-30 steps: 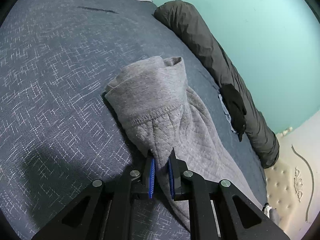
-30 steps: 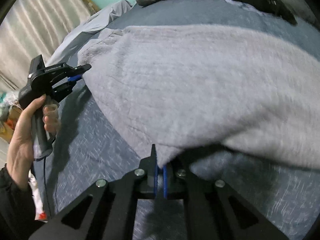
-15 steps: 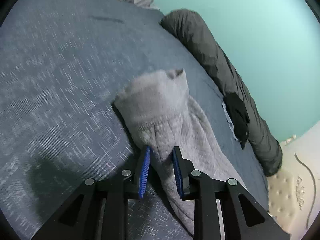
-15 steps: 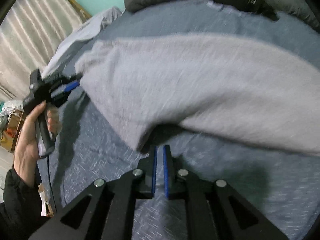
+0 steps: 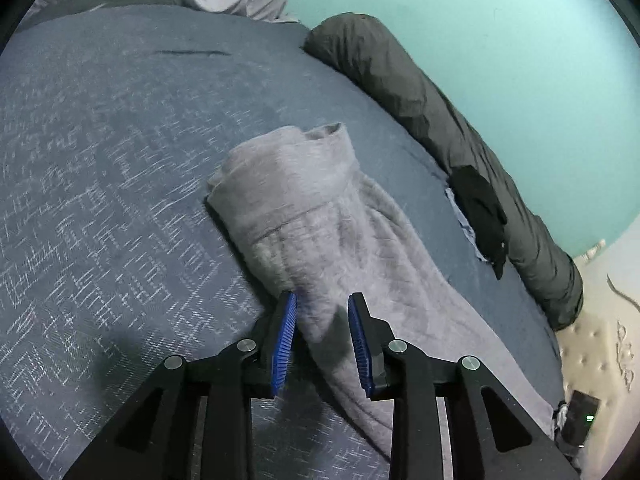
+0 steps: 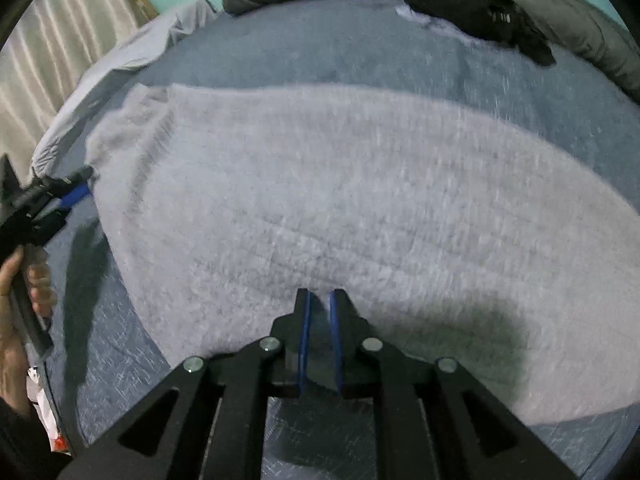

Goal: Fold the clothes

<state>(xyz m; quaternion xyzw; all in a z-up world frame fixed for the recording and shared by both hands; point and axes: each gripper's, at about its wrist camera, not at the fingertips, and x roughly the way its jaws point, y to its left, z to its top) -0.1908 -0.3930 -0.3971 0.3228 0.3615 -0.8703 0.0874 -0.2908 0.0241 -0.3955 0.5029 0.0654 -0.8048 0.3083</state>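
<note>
Where the grey garment lies spread flat on the blue patterned bed, its cuffed end sits bunched just ahead of the left gripper, whose fingers have just been opening and now stand apart around a fold of the cloth without pressing it. Over the garment's near edge the right gripper shows its fingers narrowly parted with nothing between them. A dark rolled duvet lies along the teal wall
</note>
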